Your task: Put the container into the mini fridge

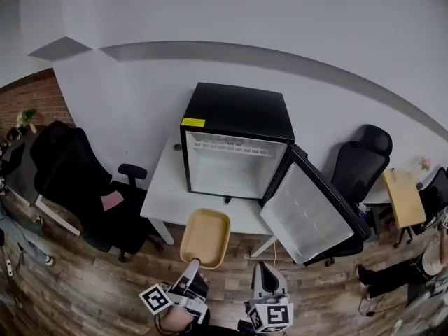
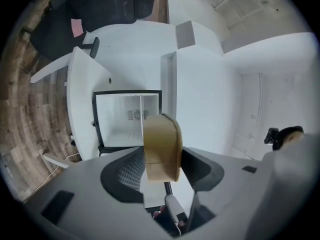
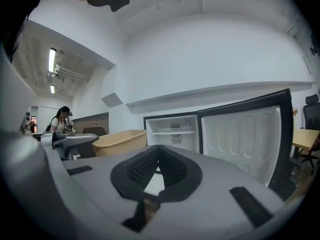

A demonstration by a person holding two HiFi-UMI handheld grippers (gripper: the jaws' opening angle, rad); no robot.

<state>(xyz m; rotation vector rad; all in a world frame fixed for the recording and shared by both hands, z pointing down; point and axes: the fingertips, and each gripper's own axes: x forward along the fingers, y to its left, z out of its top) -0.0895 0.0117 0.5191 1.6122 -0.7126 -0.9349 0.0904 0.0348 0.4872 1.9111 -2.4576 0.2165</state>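
A black mini fridge (image 1: 234, 142) stands on a white table (image 1: 164, 194), its door (image 1: 308, 212) swung open to the right and its white inside bare. My left gripper (image 1: 194, 263) is shut on the near rim of a tan container (image 1: 205, 236), which hangs in the air in front of the table. In the left gripper view the container's wall (image 2: 162, 139) stands on edge between the two pads of the left gripper (image 2: 162, 165), with the fridge (image 2: 127, 116) behind it. My right gripper (image 1: 262, 267) hangs beside it, shut and holding nothing (image 3: 158, 150). The right gripper view shows the container (image 3: 120, 140) at left and the fridge door (image 3: 245, 134) at right.
A black office chair (image 1: 77, 180) stands left of the table and another (image 1: 360, 163) behind the open door. A small wooden table (image 1: 404, 198) is at far right, with a person's legs (image 1: 392, 275) near it. Another person (image 3: 61, 118) is far off. The floor is wood planks.
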